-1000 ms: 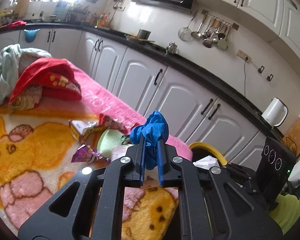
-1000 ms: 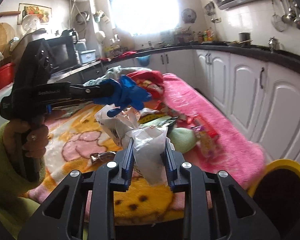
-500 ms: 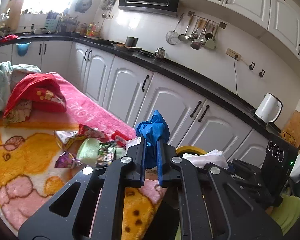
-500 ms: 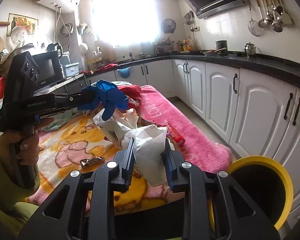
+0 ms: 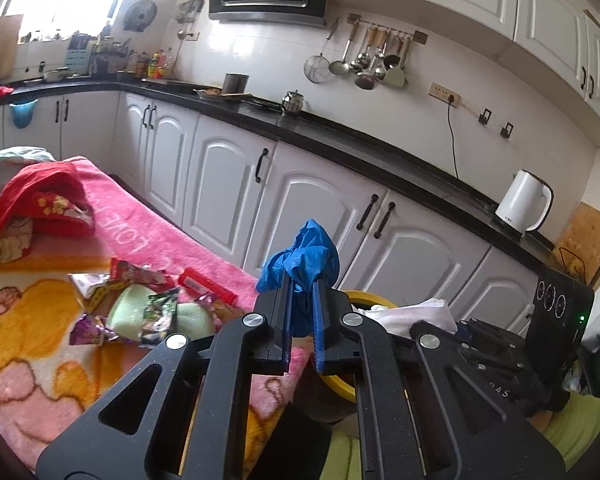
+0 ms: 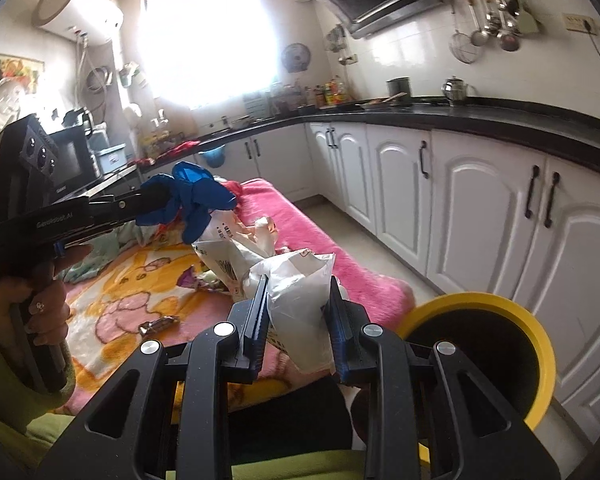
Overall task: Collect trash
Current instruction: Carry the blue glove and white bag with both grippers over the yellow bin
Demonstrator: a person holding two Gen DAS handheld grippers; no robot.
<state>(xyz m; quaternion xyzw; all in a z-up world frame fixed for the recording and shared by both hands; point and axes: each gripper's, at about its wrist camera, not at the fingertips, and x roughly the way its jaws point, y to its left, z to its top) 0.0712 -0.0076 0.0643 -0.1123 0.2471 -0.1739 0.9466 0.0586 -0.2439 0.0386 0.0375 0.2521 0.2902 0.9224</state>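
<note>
Now, left gripper (image 5: 301, 304) clamped on crumpled blue glove (image 5: 306, 258) just beside yellow bin (image 6: 476, 350) rim, right gripper (image 6: 298, 312) pinching white plastic bag (image 6: 296, 296) beside bin's open mouth, snack wrappers (image 5: 140, 306) on blanket edge (image 5: 40, 344) nearby

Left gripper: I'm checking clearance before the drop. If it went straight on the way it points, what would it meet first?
Probably the white cabinet doors under the counter. The left gripper, shut on the blue glove, aims above the yellow bin, which sits lower. Depth is unclear.
</note>
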